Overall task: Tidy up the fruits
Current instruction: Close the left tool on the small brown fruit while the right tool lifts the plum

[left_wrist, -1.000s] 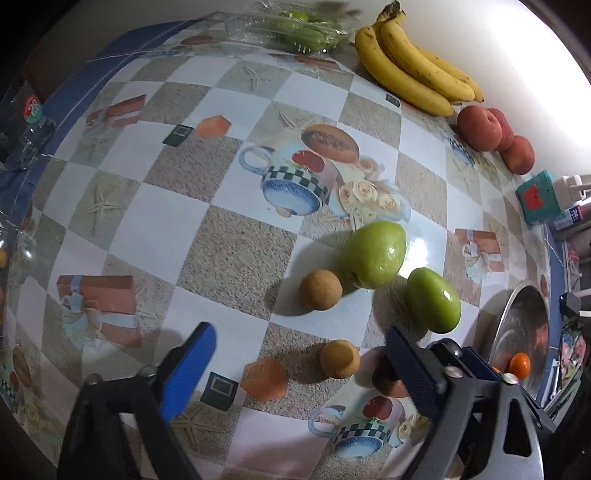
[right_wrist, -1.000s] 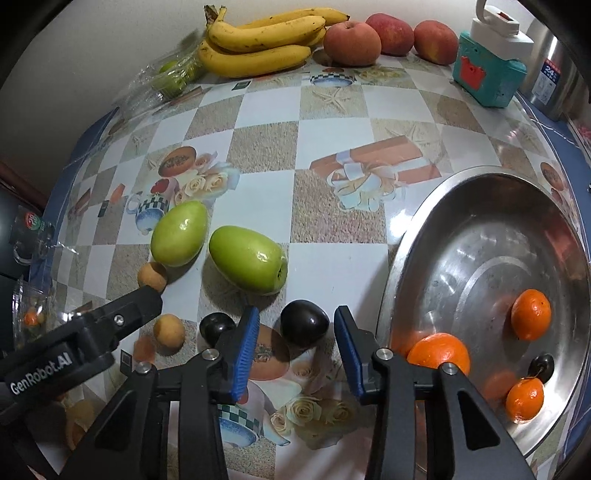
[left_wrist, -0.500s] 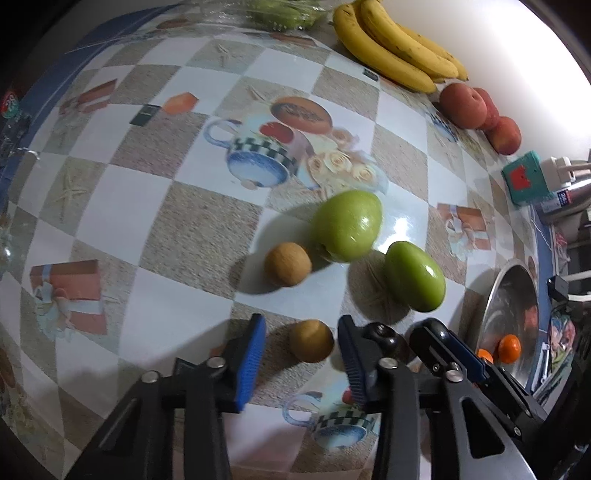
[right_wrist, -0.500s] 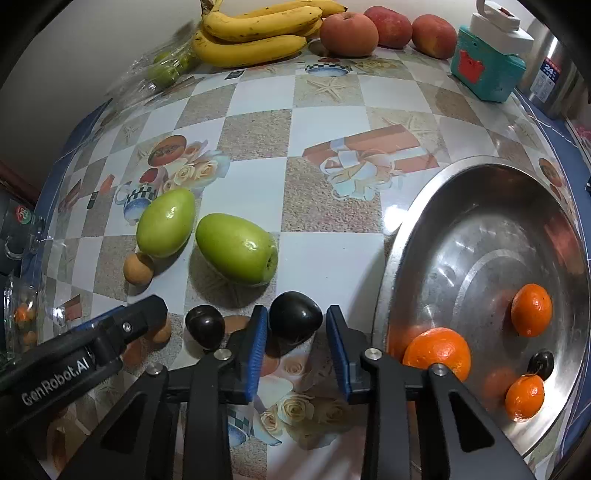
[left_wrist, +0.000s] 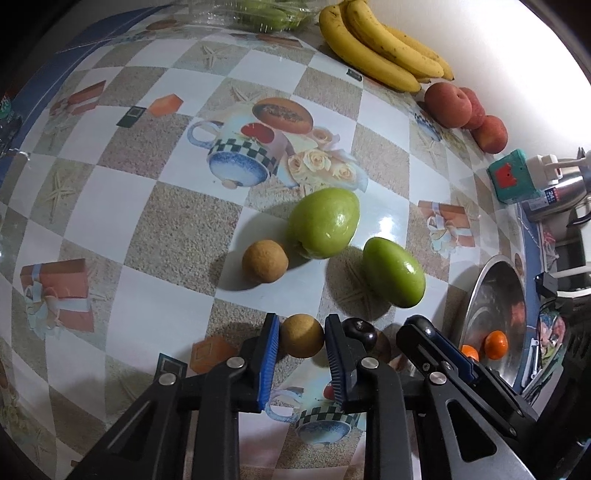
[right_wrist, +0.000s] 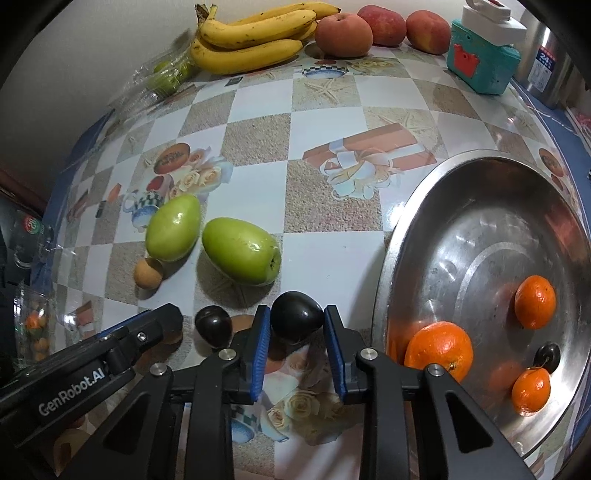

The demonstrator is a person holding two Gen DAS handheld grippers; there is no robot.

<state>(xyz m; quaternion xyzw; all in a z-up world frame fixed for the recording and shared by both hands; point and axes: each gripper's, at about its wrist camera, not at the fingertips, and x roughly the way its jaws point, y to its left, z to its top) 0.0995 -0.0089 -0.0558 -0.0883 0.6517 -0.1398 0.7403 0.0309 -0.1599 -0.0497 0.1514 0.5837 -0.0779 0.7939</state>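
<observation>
My left gripper is shut on a small tan round fruit resting on the tablecloth. My right gripper is shut on a dark plum. A second dark plum lies between the two grippers. Another tan fruit and two green mangoes lie just beyond. The steel bowl on the right holds three oranges and a small dark fruit.
Bananas, three peaches and a plastic pack of green fruit line the back wall. A teal box and a steel flask stand at the back right. A clear container sits at the left edge.
My left gripper moved forward and closed on the tan fruit. My right gripper closed from around the dark plum onto it.
</observation>
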